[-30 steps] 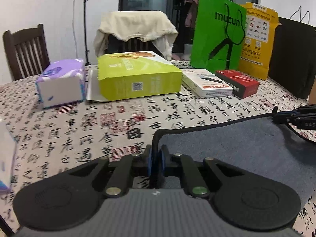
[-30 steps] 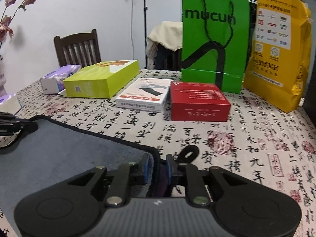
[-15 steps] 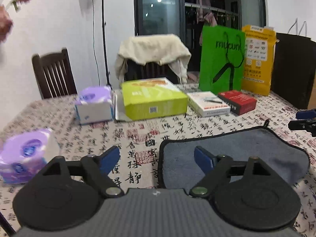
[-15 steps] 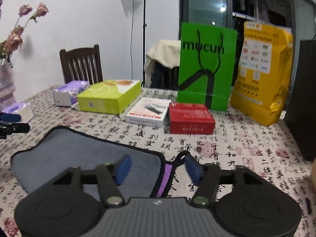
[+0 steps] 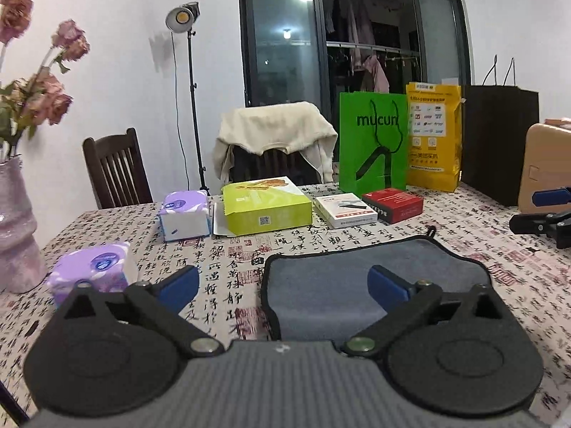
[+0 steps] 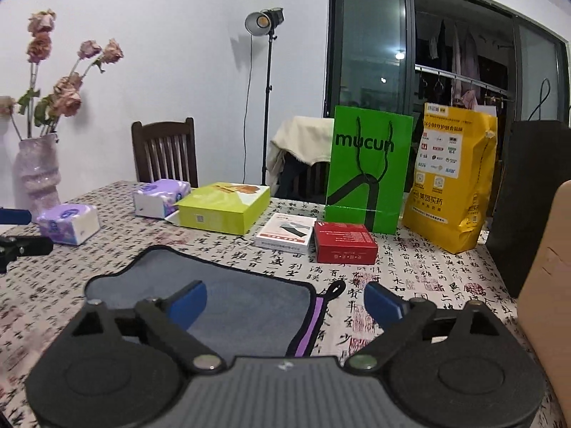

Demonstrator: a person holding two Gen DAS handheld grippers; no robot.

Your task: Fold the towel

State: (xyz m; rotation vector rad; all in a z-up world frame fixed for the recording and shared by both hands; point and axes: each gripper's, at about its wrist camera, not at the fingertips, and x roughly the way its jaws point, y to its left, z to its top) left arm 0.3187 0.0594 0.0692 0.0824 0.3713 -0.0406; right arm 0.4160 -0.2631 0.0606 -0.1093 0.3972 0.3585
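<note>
A grey towel (image 5: 360, 278) with a black hem lies folded on the patterned tablecloth; in the right wrist view the towel (image 6: 232, 299) shows a purple inner edge and a black hanging loop at its right corner. My left gripper (image 5: 282, 285) is open and empty, raised above the towel's left edge. My right gripper (image 6: 285, 297) is open and empty, raised above the towel's right edge. The right gripper also shows at the right of the left wrist view (image 5: 546, 214). The left gripper shows at the left of the right wrist view (image 6: 18, 235).
Behind the towel stand a lime-green box (image 5: 266, 205), a white box (image 5: 344, 210), a red box (image 5: 392, 204), two purple tissue packs (image 5: 183, 215), a green bag (image 5: 373, 142), a yellow bag (image 5: 433, 135), a black bag (image 5: 499, 142). A vase (image 5: 16, 228) stands left, a cardboard box (image 6: 546, 292) right.
Both grippers were shut on the towel's far corners a second ago. They have let go, opened wide, and risen and drawn back; the towel now lies folded on the table.
</note>
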